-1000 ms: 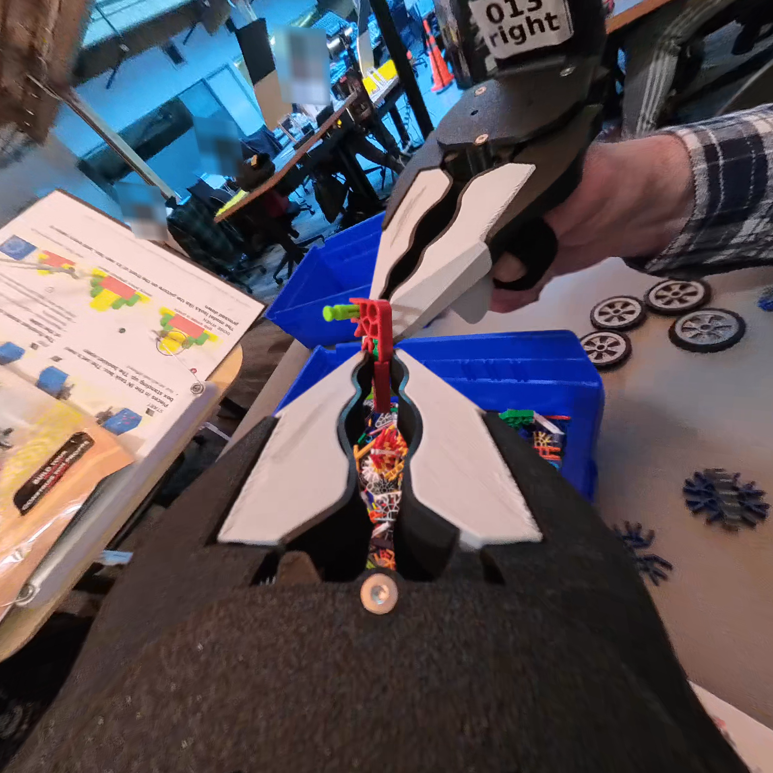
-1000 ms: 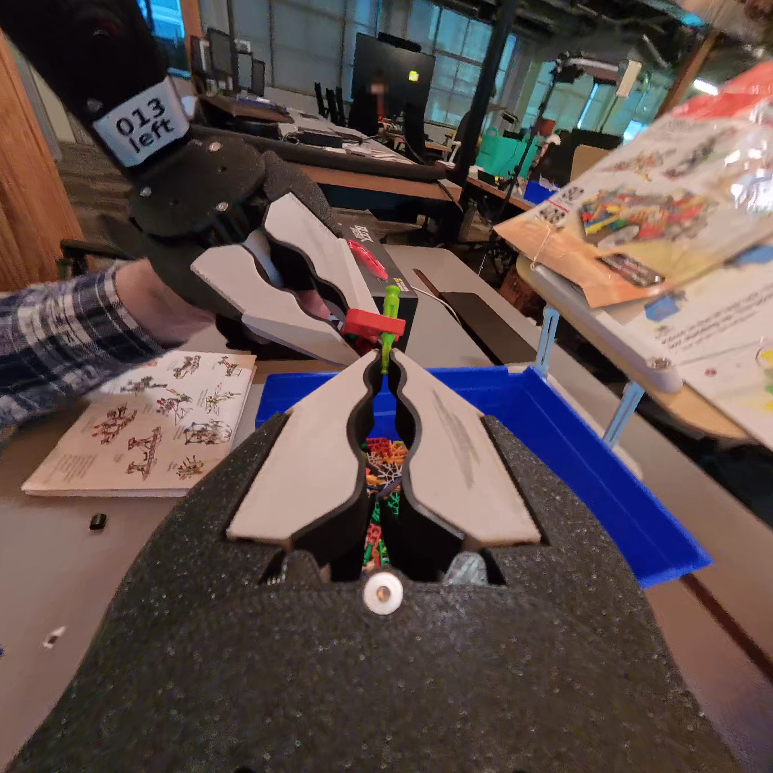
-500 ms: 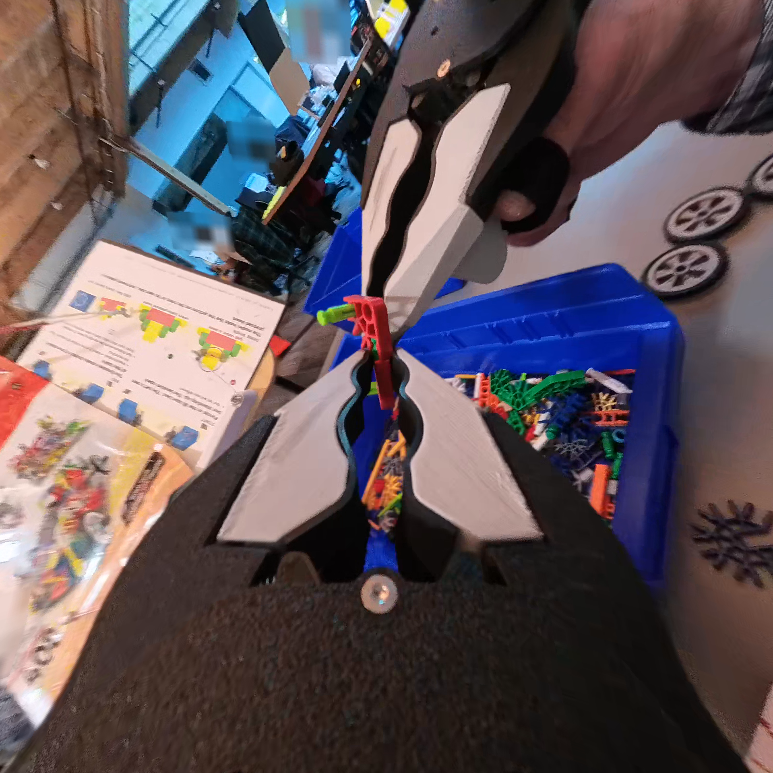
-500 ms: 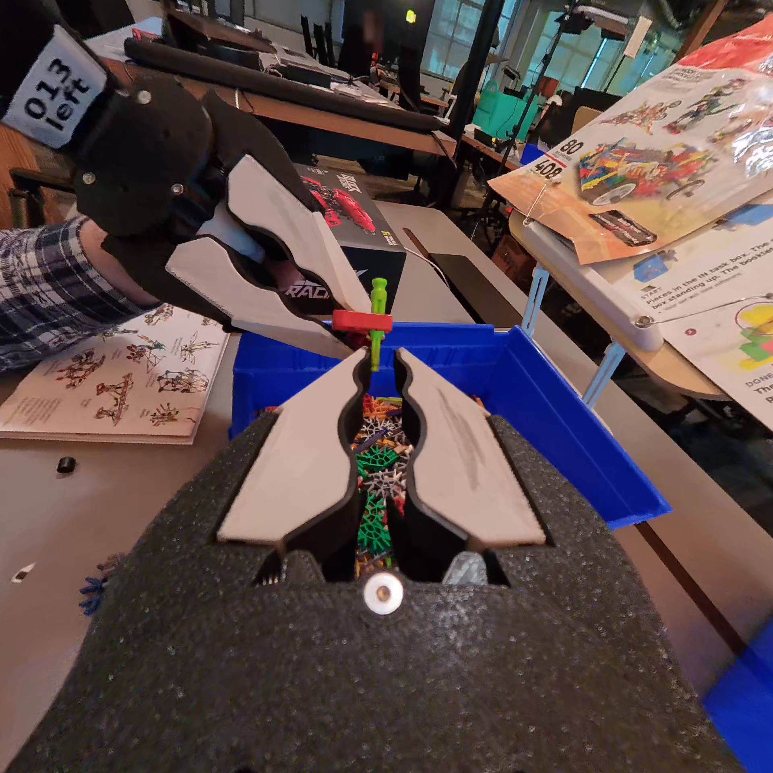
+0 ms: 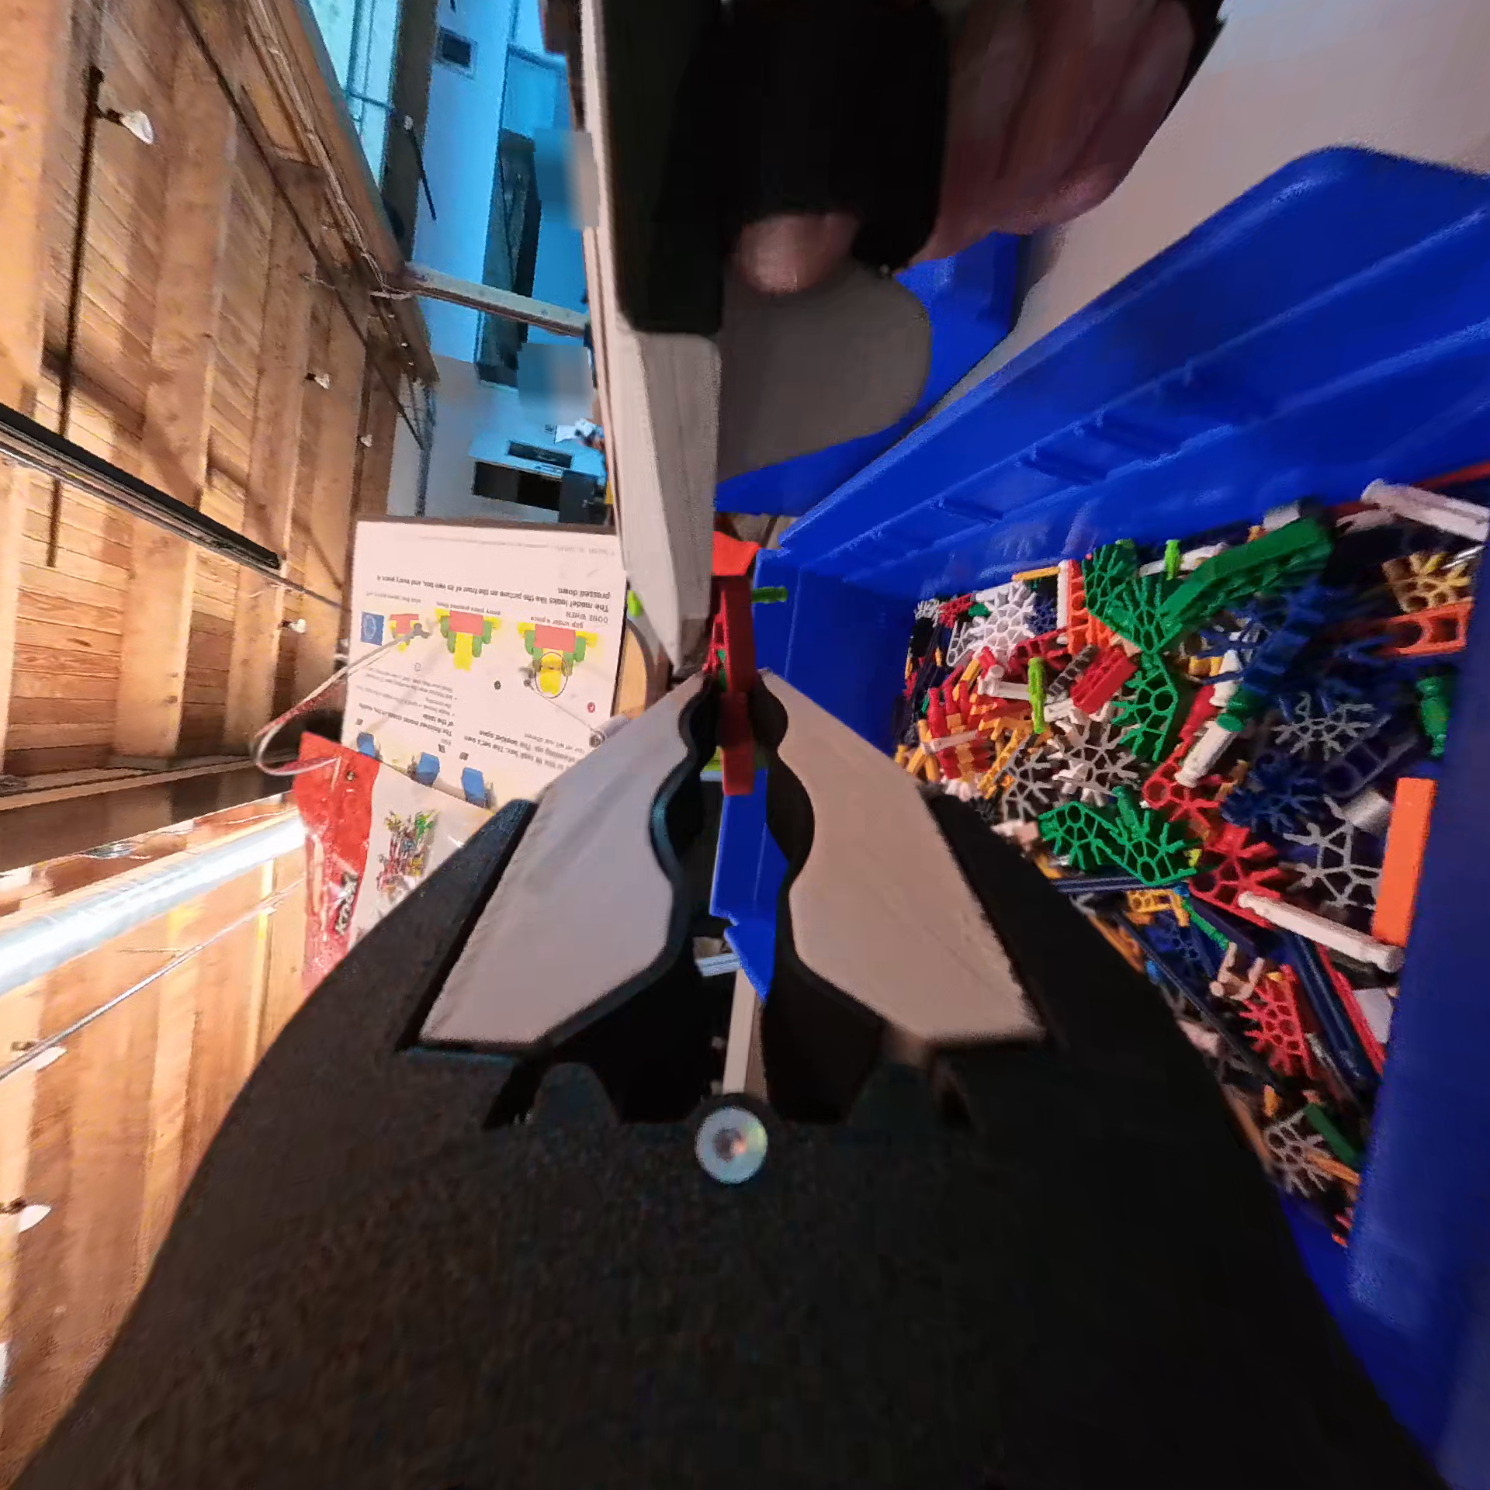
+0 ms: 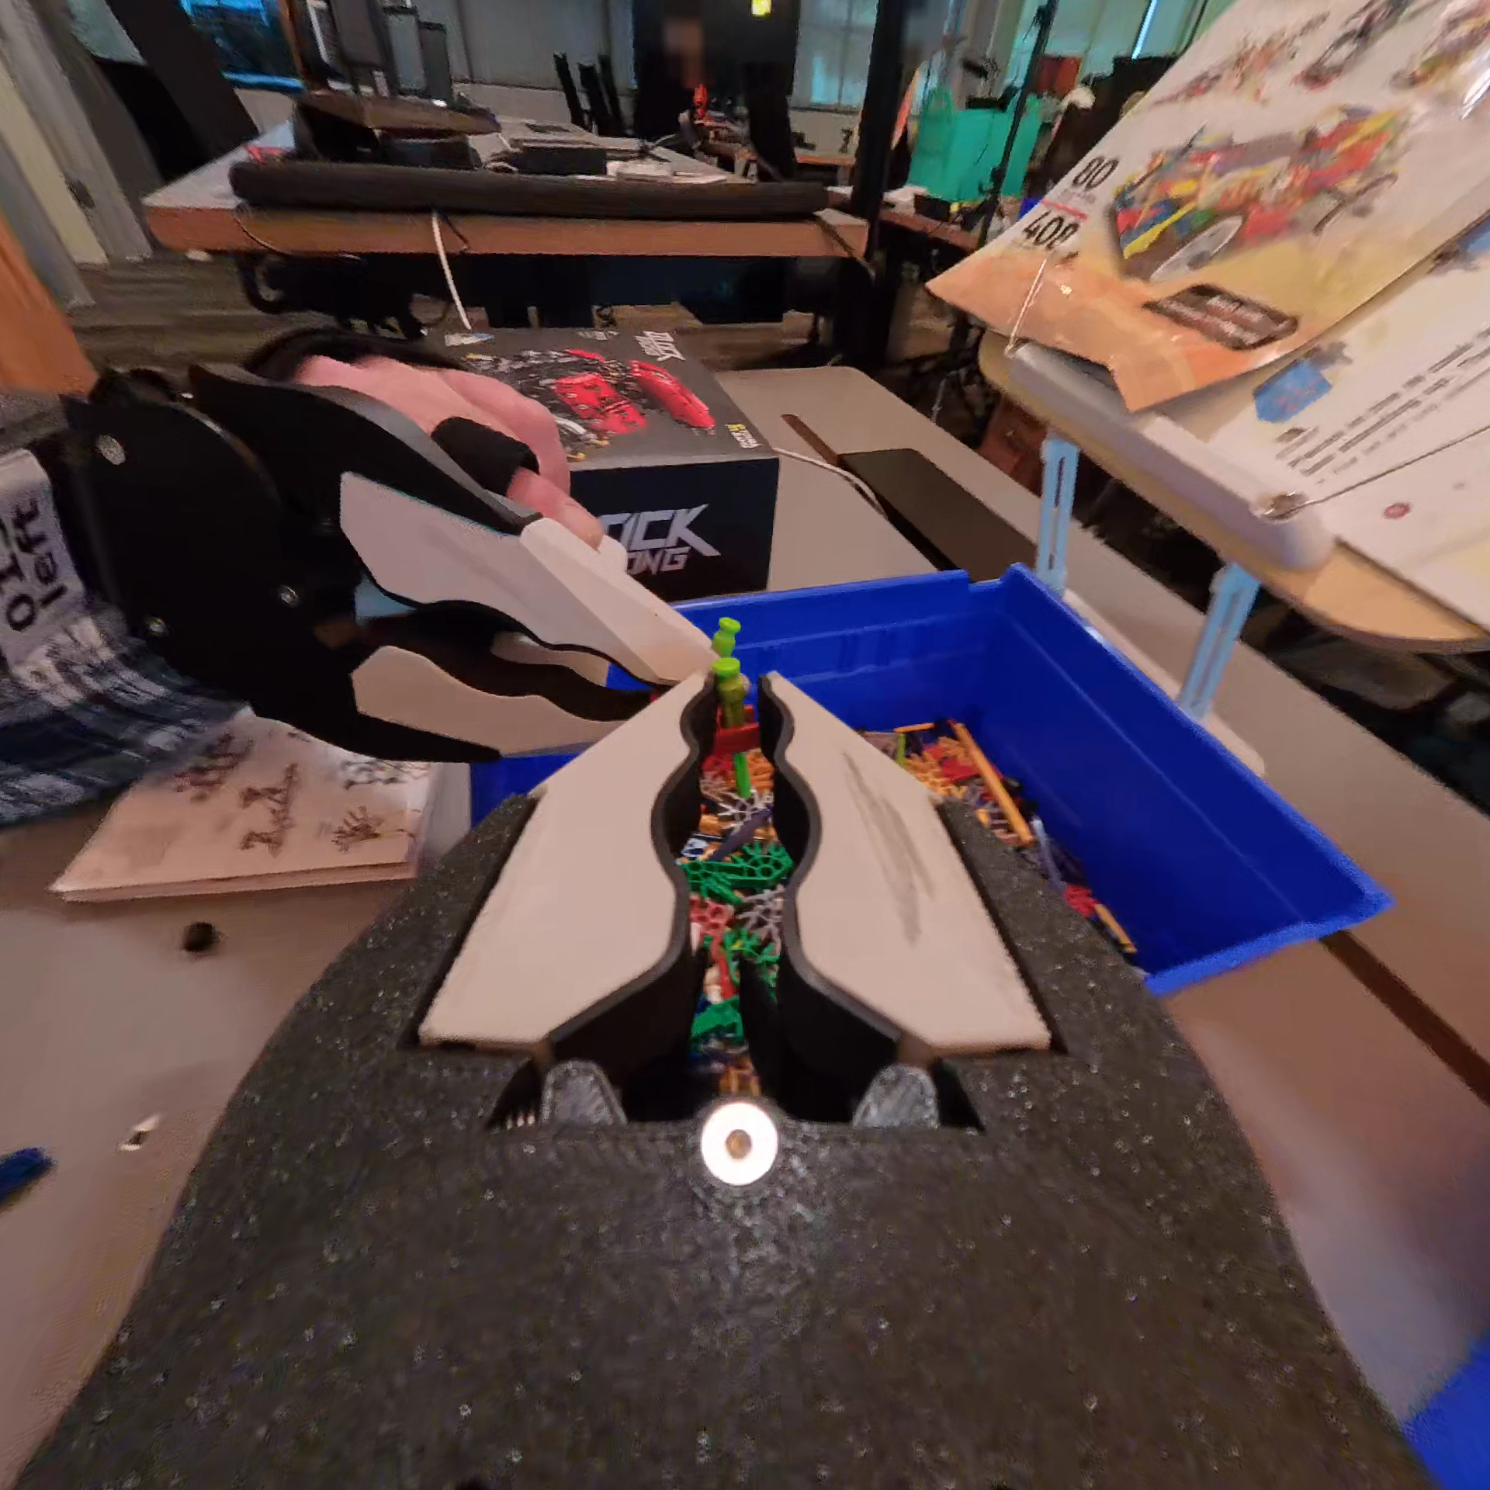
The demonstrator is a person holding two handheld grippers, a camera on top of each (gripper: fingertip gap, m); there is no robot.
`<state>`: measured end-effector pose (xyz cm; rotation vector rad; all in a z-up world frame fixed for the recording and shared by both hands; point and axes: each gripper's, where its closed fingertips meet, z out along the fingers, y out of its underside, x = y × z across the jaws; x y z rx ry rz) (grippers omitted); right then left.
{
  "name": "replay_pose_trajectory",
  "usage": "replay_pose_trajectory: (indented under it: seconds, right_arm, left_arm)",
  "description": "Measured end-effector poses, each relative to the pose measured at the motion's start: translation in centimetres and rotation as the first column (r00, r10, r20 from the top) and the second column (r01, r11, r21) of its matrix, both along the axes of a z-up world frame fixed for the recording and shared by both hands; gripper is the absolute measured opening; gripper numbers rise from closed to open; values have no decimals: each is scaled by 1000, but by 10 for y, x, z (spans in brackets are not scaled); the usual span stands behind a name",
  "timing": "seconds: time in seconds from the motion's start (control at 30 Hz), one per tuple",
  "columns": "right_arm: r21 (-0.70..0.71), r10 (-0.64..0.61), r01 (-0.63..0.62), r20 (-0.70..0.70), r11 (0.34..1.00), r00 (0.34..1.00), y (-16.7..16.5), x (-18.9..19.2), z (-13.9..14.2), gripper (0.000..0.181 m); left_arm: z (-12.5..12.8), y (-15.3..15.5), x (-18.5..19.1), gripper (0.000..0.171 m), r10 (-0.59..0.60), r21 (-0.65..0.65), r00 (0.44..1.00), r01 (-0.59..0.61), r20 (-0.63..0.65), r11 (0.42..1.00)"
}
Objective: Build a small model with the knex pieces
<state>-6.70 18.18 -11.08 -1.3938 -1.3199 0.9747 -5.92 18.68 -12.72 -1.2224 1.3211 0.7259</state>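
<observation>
My left gripper (image 5: 730,685) is shut on a red connector (image 5: 735,726) with a light-green rod (image 5: 766,595) stuck through it, held over the near corner of a blue bin (image 5: 1129,403). In the right wrist view, my right gripper (image 6: 735,685) has its jaws a little apart, with the green rod (image 6: 728,681) between the tips and the red connector (image 6: 740,738) just behind. The left gripper (image 6: 677,681) comes in from the left and its tips touch mine. A finger (image 5: 661,484) of the right gripper fills the top of the left wrist view. The bin (image 6: 1129,766) holds several mixed coloured pieces (image 6: 734,871).
A slanted board with picture sheets (image 6: 1330,322) stands to the right of the bin; it also shows in the left wrist view (image 5: 484,645). An open booklet (image 6: 266,814) and a black box (image 6: 645,451) lie at the left and behind. A second blue bin (image 5: 967,322) sits beyond. The tips of both grippers are at nearly the same place.
The right gripper's jaws have parted from the green rod and now sit around it again. The left gripper has rolled over and closed in tip to tip, still holding the red connector.
</observation>
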Motion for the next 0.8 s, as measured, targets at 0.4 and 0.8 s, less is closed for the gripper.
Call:
replay_pose_trajectory:
  seconds: [0.4,0.8]
  right_arm:
    - [270,-139,211,-265,939,954,14,21,51,4]
    - [558,-73,244,-311,793,948,-24,15,70,4]
  left_arm:
    - [34,-10,-2,50,138,-425,565,415,814,804]
    - [73,-30,-3,34,241,-253,137,788,961,561]
